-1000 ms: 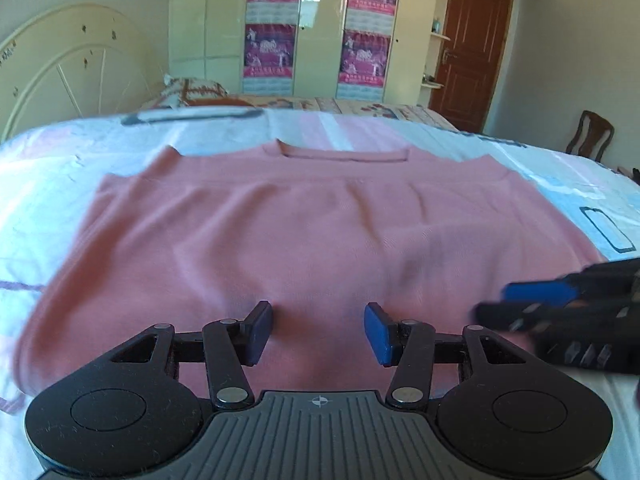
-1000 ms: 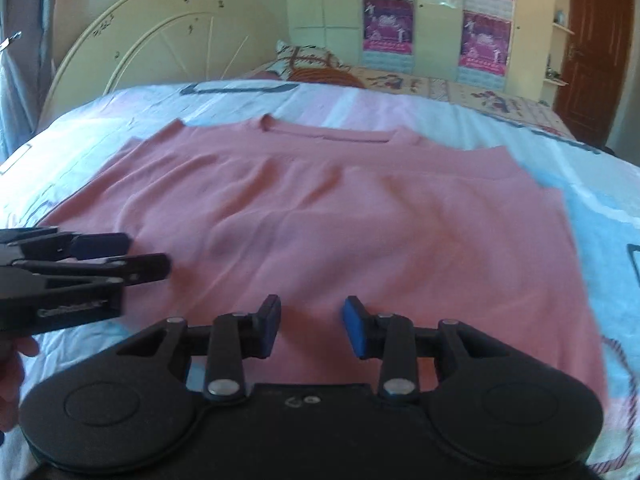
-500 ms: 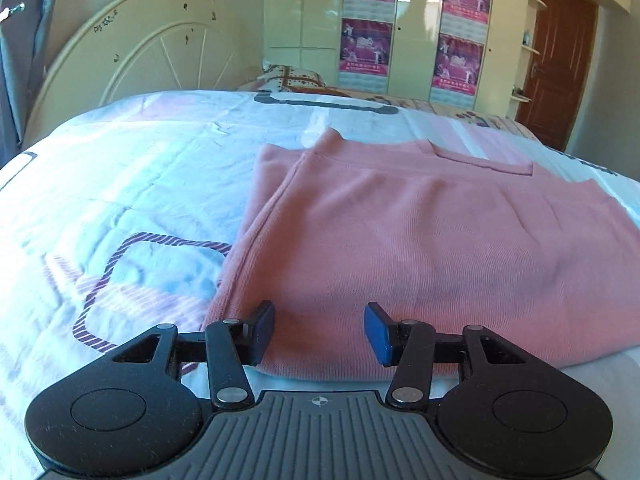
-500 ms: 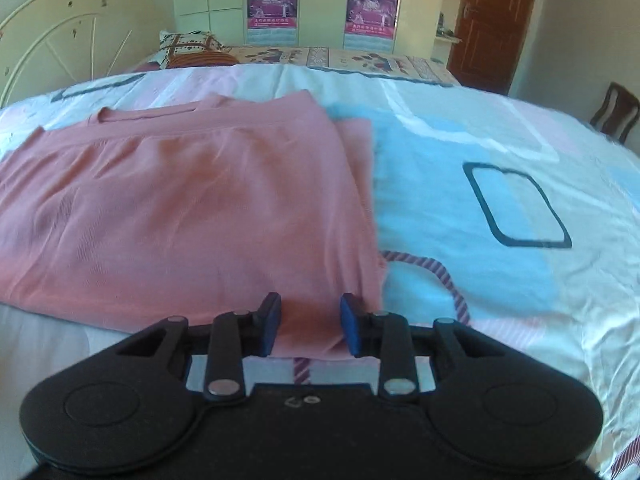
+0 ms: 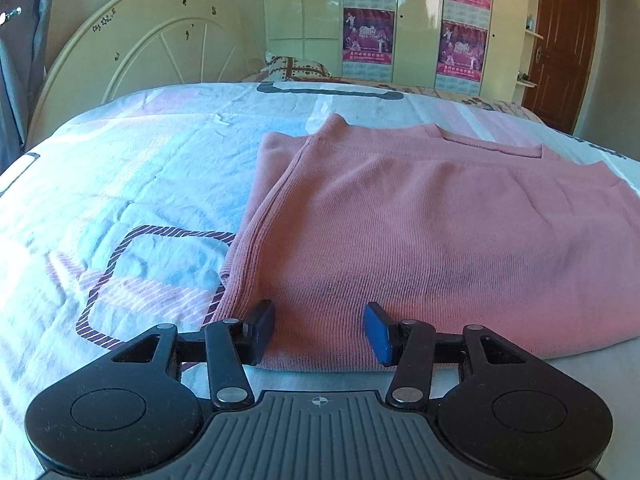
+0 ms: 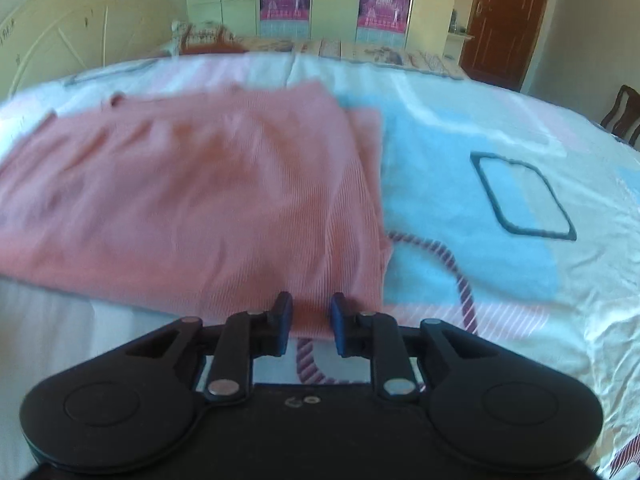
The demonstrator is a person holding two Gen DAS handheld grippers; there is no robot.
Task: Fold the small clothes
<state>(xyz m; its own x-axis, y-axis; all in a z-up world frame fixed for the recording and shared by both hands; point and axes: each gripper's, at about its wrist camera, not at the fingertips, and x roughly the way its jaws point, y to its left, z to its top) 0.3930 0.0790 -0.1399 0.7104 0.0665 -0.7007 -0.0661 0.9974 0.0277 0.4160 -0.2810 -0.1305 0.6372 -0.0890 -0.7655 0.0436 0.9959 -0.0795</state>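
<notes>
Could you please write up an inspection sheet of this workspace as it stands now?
Surface: bed sheet, white with pink and blue patches, lightly creased.
Job's things: pink top lying flat, sides folded in, collar at the far end.
Clutter: nothing seen.
Grippers: left gripper open at the near left hem corner; right gripper open, narrower gap, at the near right hem corner.
Cables: nothing seen.
Surroundings: headboard, wardrobe with posters, brown door, chair.

Both wrist cameras sat low and close over the bedspread (image 5: 120, 200), facing the wardrobe (image 5: 416, 20) at 12 o'clock. They shared the pink garment (image 5: 420, 240): its near-left corner in one, near-right in the other.
</notes>
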